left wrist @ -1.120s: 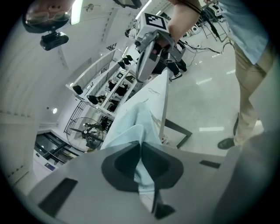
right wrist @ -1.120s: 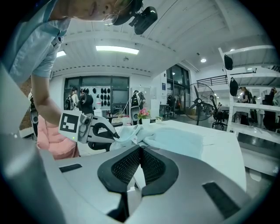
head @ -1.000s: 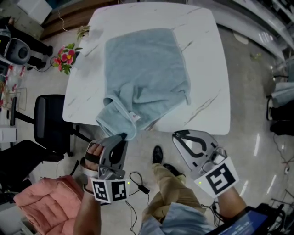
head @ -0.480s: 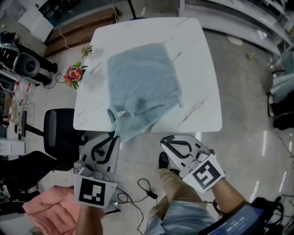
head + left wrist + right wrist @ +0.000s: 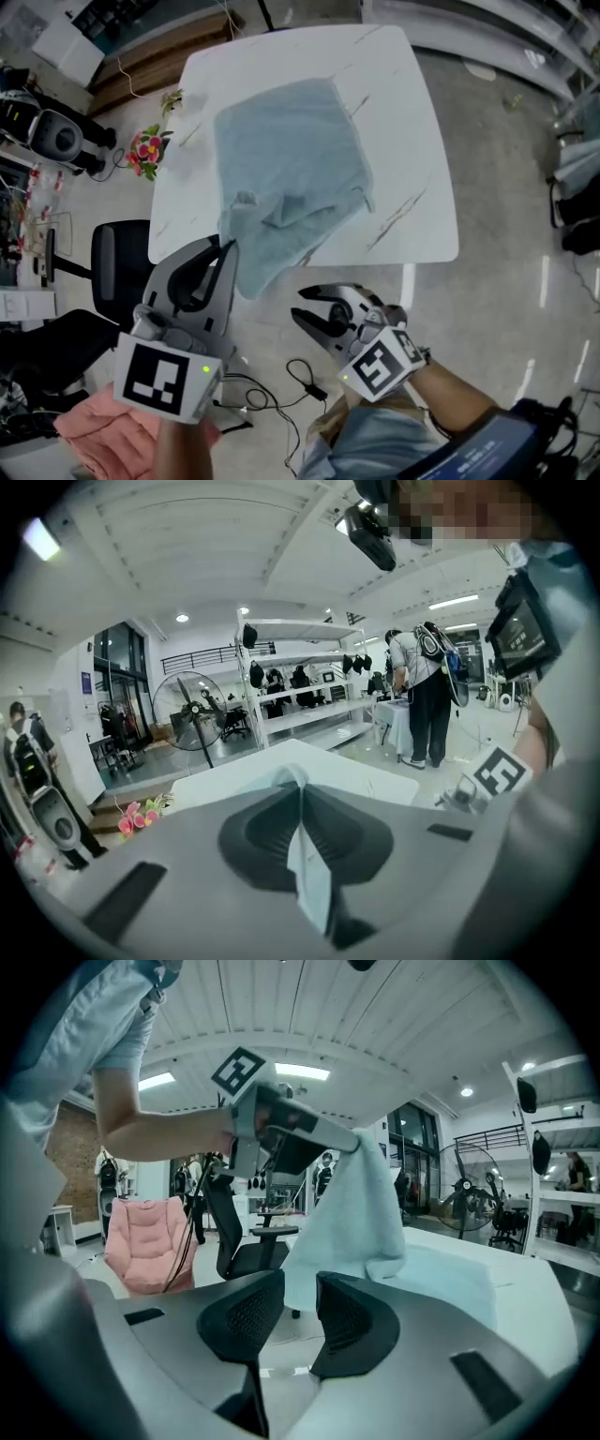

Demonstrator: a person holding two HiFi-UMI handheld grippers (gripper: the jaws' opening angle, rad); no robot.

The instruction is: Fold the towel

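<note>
Left hand-held gripper (image 5: 225, 249): clenched on one corner of the light blue terry towel (image 5: 291, 169). In the left gripper view a strip of cloth runs down between the closed jaws, which hide the corner's tip.

Right hand-held gripper (image 5: 303, 312): released. Its jaws have just been opening and nothing stands between them. In its own view the hanging cloth lies ahead at 12 o'clock, apart from the pads.

The rest of the towel lies rumpled on the white marble-patterned square worktop (image 5: 412, 112). The raised corner is at the worktop's 7 o'clock edge. Folds there overlap, so the layer count cannot be told.

At 7 o'clock, a pink padded seat (image 5: 80, 433) is cut off by the frame edge.
</note>
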